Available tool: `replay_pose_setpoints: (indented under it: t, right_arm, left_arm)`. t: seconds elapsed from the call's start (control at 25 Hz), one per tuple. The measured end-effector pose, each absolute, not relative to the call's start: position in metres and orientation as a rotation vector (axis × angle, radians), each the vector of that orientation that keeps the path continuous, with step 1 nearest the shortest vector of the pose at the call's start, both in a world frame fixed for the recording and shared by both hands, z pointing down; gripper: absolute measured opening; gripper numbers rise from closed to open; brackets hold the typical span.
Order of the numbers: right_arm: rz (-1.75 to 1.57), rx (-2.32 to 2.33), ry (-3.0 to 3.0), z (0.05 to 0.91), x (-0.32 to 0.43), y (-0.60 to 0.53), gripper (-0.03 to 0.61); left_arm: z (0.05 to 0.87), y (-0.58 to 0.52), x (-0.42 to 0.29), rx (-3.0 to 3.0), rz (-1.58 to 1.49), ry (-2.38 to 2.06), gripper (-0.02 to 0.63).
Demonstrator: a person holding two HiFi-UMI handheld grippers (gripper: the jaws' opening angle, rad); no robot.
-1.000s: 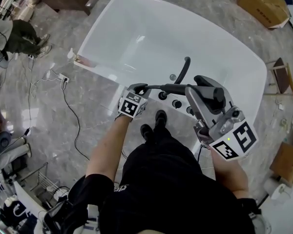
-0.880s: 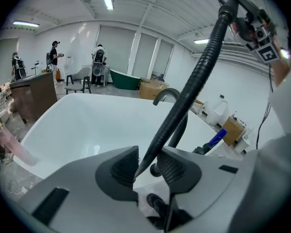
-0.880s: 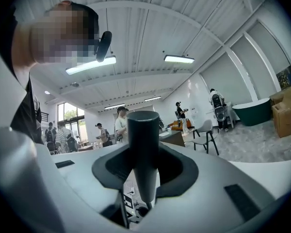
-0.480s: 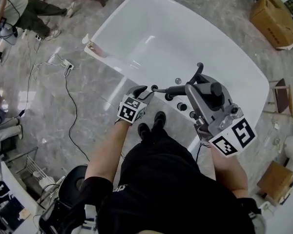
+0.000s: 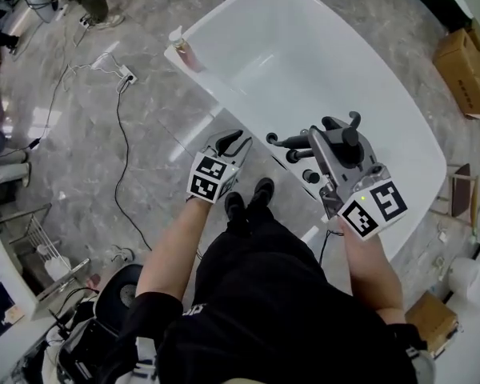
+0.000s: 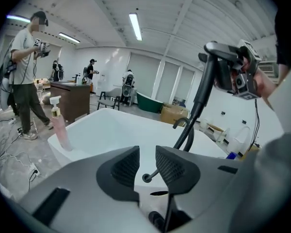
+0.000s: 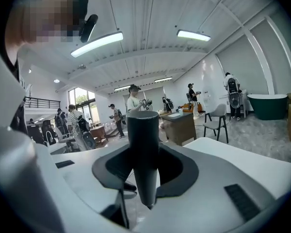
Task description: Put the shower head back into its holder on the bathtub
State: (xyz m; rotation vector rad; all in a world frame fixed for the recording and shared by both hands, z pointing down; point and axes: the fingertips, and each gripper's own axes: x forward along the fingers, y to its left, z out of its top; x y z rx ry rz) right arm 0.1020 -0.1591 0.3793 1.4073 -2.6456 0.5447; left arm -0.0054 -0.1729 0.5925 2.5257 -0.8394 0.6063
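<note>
Grey marble floor point(image 5: 104, 134), white bathtub point(image 5: 304, 62) ahead. Grip: right claw point(image 7: 144, 170) clamped on shower head point(image 7: 142, 130) handle, held over bathtub's near rim, above dark fittings point(image 5: 308, 174). Judged rigid, light, smooth, maybe slick; black hose point(image 6: 194, 115) will drag, so mid-handle hold suits. Other side: left claw point(image 6: 146, 165) slightly parted, empty, just been closing, beside bathtub's near rim. Second ago left claw sat at shower head; now drawn back from bathtub.

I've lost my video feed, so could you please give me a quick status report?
Right gripper shut on shower head, held over bathtub, not yet seated. Left gripper open, jaws just closing, nothing between them. Hose trails ahead; nothing else blocking.
</note>
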Motion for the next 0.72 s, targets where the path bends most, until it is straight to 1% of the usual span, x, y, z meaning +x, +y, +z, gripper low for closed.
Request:
replay_pose_setpoints:
  t: [0.32,0.72]
  right_arm:
    - [0.665,1.432,-2.485,0.446,0.098,-0.182,0.135]
    - [0.737,1.423,-2.346,0.527,0.101,-0.197,0.137]
  left_arm:
    - [0.576,-0.183,-0.039,2.497,0.527,-0.973,0.061]
    - [0.601,-0.182,-0.041,2.428,0.602,-1.002,0.049]
